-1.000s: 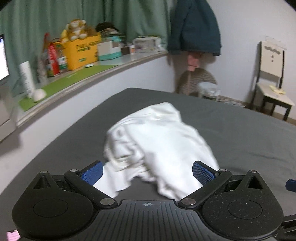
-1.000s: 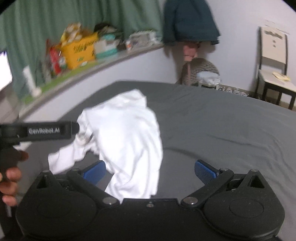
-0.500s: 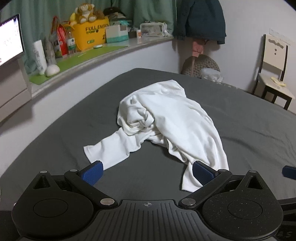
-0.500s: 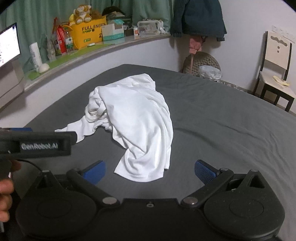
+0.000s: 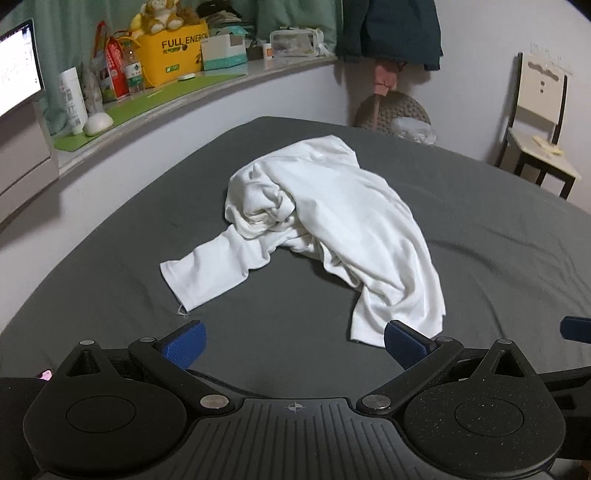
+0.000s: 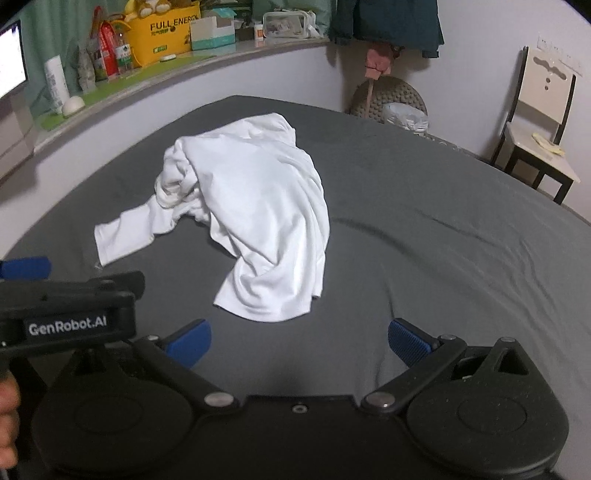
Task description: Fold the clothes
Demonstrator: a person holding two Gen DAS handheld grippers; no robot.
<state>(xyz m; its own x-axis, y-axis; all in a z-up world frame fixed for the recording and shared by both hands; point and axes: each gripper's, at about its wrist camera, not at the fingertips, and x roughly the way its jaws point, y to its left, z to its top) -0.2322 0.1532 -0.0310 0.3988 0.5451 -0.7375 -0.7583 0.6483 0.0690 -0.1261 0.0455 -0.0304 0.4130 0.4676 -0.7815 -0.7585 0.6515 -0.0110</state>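
Observation:
A white long-sleeved shirt (image 5: 332, 218) lies crumpled on the dark grey bed (image 5: 498, 258), one sleeve stretched toward the near left. It also shows in the right wrist view (image 6: 255, 218), left of centre. My left gripper (image 5: 295, 343) is open and empty, just short of the shirt's near hem. My right gripper (image 6: 299, 341) is open and empty, a little short of the hem. The left gripper's body (image 6: 66, 314) shows at the left edge of the right wrist view.
A curved ledge (image 5: 192, 88) along the left wall carries a yellow box (image 5: 173, 48), bottles and cartons. A chair (image 5: 539, 133) stands at the far right. A round woven basket (image 5: 395, 114) sits past the bed's far edge. A dark jacket (image 5: 391, 29) hangs on the wall.
Both grippers have pulled back from the shirt and risen; the shirt now lies farther ahead and still on the bed. Both stay open.

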